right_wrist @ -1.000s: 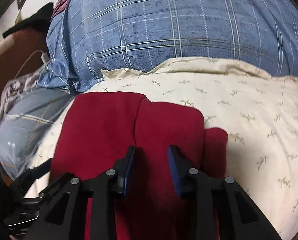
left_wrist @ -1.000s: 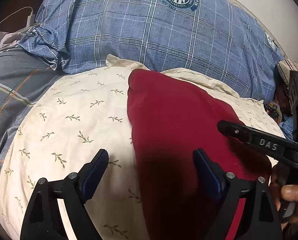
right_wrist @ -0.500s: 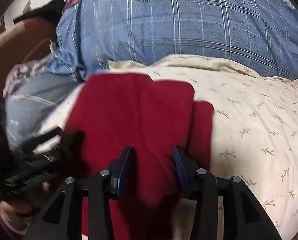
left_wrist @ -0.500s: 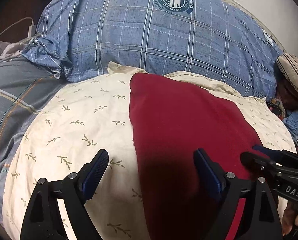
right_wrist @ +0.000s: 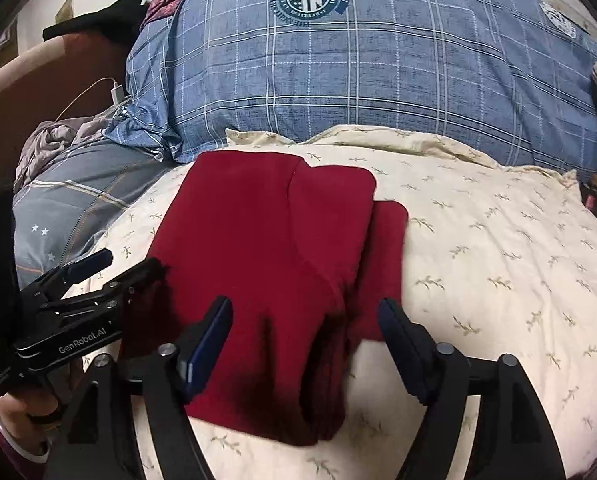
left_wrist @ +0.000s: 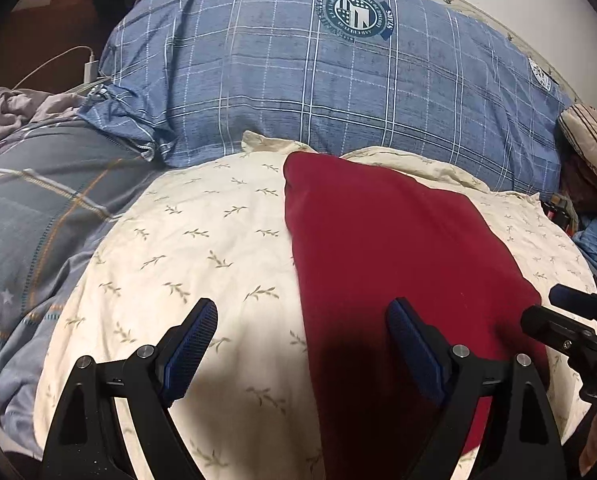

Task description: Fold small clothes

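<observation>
The left tool [left_wrist: 301, 322] is spread wide, its blue-padded fingers [left_wrist: 194, 336] holding nothing. Its right finger hangs over the near left part of the red garment [left_wrist: 398, 264], its left finger over the cream pillow [left_wrist: 186, 248] beside the cloth, so the garment's left edge runs up between the two fingers. Whether the pads touch the fabric cannot be told.

The right tool [right_wrist: 304, 320] is also spread, gripping nothing. From its own camera the red garment [right_wrist: 258, 256] lies folded just ahead of and under the fingers: the left finger sits over the main red panel, the right finger over the cream pillow [right_wrist: 498, 264] just right of the narrower red layer that sticks out beneath the top fold. The thick folded edge of the garment lies between the fingers, nearest the camera.

The left tool [right_wrist: 98, 276] appears at the left of that view, at the garment's left edge.

Beyond the cream pillow lies a blue plaid pillow [left_wrist: 318, 92] with a round emblem, and to the left a grey plaid bedcover [left_wrist: 46, 216].
</observation>
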Tool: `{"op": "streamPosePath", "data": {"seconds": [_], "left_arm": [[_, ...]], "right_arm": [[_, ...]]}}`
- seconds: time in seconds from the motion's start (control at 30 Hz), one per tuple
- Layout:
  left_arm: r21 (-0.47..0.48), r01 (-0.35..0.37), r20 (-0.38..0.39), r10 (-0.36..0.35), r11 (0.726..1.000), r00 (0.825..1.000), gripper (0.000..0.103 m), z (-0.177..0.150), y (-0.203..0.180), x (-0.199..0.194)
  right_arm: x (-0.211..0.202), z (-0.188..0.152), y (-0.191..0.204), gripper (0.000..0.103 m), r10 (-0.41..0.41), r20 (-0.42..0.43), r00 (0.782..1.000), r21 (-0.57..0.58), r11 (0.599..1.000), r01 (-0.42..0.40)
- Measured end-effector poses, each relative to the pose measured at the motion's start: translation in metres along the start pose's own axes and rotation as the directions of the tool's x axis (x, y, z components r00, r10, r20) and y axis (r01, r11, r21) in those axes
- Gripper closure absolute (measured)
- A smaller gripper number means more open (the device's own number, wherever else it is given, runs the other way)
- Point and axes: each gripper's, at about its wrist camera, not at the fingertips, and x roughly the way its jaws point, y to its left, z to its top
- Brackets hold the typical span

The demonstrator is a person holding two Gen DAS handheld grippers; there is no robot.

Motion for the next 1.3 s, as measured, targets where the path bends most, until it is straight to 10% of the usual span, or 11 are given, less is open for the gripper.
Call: {"op": "streamPosePath", "data": {"seconds": [1.3], "left_arm": [[0.098,-0.004,0.014,0.003,0.995,1.000,0.016,-0.015,-0.002,-0.030]], "right_arm": [[-0.018,-0.027,-0.012,0.024,-0.012,-0.050,0.999,0.164,0.986,0.020]]}}
